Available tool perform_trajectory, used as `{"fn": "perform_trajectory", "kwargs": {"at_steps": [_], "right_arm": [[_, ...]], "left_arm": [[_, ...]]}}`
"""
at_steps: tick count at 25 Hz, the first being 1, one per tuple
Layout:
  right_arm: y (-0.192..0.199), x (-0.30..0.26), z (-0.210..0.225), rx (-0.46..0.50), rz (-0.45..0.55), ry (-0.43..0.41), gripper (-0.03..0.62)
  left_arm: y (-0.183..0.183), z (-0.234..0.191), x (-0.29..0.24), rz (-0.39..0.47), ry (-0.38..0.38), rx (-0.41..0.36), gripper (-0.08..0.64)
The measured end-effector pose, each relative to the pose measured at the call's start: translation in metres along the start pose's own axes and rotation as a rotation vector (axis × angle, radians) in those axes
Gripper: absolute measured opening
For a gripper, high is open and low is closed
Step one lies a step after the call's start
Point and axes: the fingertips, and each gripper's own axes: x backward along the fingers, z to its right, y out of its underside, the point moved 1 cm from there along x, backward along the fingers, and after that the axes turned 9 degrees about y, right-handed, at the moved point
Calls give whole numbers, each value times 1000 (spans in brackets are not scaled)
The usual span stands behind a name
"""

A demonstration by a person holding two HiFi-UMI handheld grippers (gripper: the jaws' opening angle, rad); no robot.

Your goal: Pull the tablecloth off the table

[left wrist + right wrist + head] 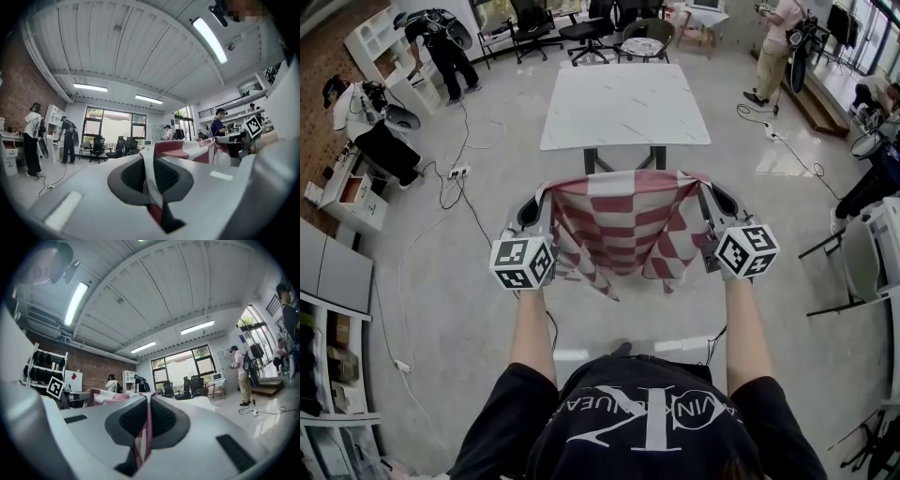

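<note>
A red-and-white checked tablecloth (623, 228) hangs stretched between my two grippers, in the air in front of the bare white marble-look table (623, 105). My left gripper (546, 192) is shut on the cloth's left corner; the fabric (151, 180) runs pinched between its jaws. My right gripper (701, 189) is shut on the right corner, with a fold of cloth (145, 427) clamped in its jaws. The cloth sags in the middle and its lower edge dangles above the floor. Both grippers point level toward the table.
Black office chairs (581, 23) and a small round table (643, 45) stand beyond the table. People work at the far left (441, 42) and far right (773, 42). Cables (455, 173) trail over the floor on the left. Shelving (328, 281) lines the left wall.
</note>
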Motion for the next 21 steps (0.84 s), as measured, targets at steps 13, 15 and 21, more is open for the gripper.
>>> {"fn": "perform_trajectory", "kwargs": {"at_steps": [13,15,21], "right_arm": [[6,-2,7,-59,15,3,12],[6,-2,8,-62,19,4,12],[16,-5,10,-46,6,6,12]], "left_arm": [[3,5,0,-8,2,-1,14],[3,6,0,-4,1,-3,14],[12,5,-1,-4,-2,4,14]]}}
